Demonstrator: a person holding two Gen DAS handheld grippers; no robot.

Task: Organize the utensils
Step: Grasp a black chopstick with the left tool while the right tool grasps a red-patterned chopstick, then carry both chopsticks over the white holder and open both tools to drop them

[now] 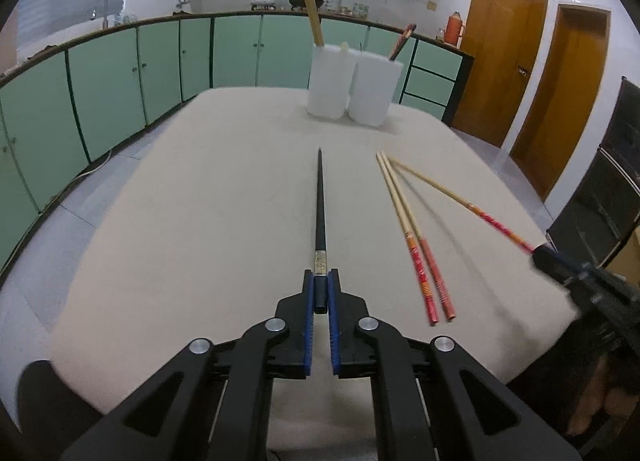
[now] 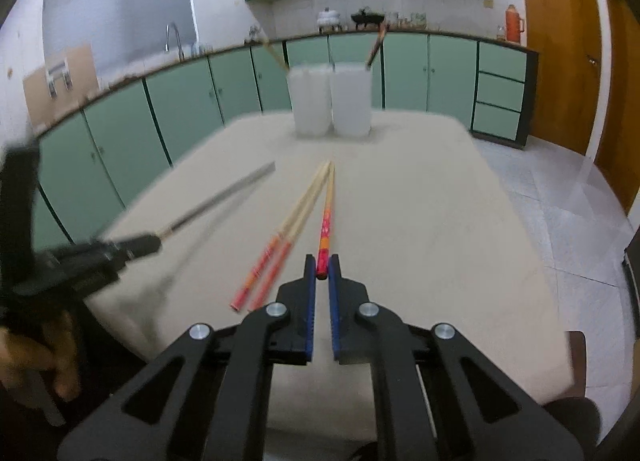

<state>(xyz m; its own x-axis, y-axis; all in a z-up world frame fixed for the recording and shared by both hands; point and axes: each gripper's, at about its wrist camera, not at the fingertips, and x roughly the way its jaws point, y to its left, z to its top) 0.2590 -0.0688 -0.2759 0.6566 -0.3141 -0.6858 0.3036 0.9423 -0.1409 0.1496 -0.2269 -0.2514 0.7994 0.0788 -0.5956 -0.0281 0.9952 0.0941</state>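
Observation:
My left gripper (image 1: 320,281) is shut on the butt end of a black chopstick (image 1: 319,201) that points straight ahead toward two white holders (image 1: 352,81). My right gripper (image 2: 322,267) is shut on the red end of a wooden chopstick (image 2: 328,205); it also shows at the right edge of the left wrist view (image 1: 560,265). Two more red-handled wooden chopsticks (image 1: 412,237) lie side by side on the table (image 1: 200,201). The left holder (image 2: 310,101) has a wooden utensil in it, the right holder (image 2: 352,99) a dark chopstick.
The table is covered in a beige cloth. Green cabinets (image 1: 120,77) run along the back and left. Wooden doors (image 1: 520,73) stand at the right. The left gripper, blurred, shows at the left of the right wrist view (image 2: 100,257).

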